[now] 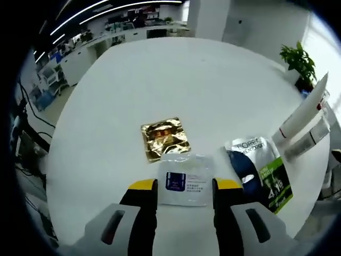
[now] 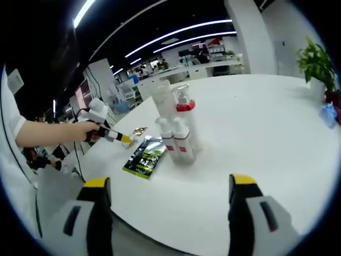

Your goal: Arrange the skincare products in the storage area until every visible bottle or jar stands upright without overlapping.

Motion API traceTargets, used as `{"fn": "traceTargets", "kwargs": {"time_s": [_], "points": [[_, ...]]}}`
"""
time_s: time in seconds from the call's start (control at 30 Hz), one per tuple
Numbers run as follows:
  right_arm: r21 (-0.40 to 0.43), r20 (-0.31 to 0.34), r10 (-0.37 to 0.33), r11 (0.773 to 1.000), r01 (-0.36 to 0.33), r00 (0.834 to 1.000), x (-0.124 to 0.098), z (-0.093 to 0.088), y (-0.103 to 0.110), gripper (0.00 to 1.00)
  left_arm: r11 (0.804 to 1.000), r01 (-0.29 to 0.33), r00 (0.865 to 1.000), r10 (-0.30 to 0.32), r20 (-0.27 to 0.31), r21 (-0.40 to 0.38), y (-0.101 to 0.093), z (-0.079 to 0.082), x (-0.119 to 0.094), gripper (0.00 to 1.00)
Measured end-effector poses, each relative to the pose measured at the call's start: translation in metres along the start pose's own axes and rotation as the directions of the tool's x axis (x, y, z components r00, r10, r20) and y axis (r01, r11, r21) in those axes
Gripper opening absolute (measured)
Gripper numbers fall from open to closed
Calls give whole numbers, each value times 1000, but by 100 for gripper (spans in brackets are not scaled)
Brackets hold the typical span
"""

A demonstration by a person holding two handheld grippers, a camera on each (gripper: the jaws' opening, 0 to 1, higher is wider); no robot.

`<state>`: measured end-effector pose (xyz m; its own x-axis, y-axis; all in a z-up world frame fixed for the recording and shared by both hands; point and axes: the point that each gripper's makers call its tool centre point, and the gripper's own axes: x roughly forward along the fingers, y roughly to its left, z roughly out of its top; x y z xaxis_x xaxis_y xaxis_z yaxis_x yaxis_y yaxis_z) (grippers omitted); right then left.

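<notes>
My left gripper (image 1: 185,188) has its jaws spread around a white sachet (image 1: 185,180) near the table (image 1: 160,80) edge; my right gripper (image 2: 169,188), also spread, faces the upright bottles (image 2: 177,128) mid-table.

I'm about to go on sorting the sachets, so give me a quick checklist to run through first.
1. Left tool open: ok.
2. White sachet between its jaws: ok.
3. Gold sachet apart from the white one: cannot tell, their edges meet.
4. Green sachet clear of the left tool: ok.
5. Bottles upright: ok.
6. Right tool open, holding nothing: ok.
</notes>
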<state>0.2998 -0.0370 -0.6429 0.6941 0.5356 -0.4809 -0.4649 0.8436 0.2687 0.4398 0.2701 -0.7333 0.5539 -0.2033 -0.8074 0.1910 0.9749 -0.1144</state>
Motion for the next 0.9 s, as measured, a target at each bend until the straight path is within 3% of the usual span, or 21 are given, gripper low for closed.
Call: {"fn": "traceTargets", "kwargs": {"time_s": [0.6, 0.9], "points": [[-30, 14, 19, 999, -18, 1000, -9, 2, 3, 92, 989, -39, 999, 36, -24, -140, -13, -26, -25, 38], [-35, 16, 26, 999, -25, 1000, -11, 1, 6, 92, 987, -64, 998, 61, -26, -145, -19, -43, -34, 38]]}}
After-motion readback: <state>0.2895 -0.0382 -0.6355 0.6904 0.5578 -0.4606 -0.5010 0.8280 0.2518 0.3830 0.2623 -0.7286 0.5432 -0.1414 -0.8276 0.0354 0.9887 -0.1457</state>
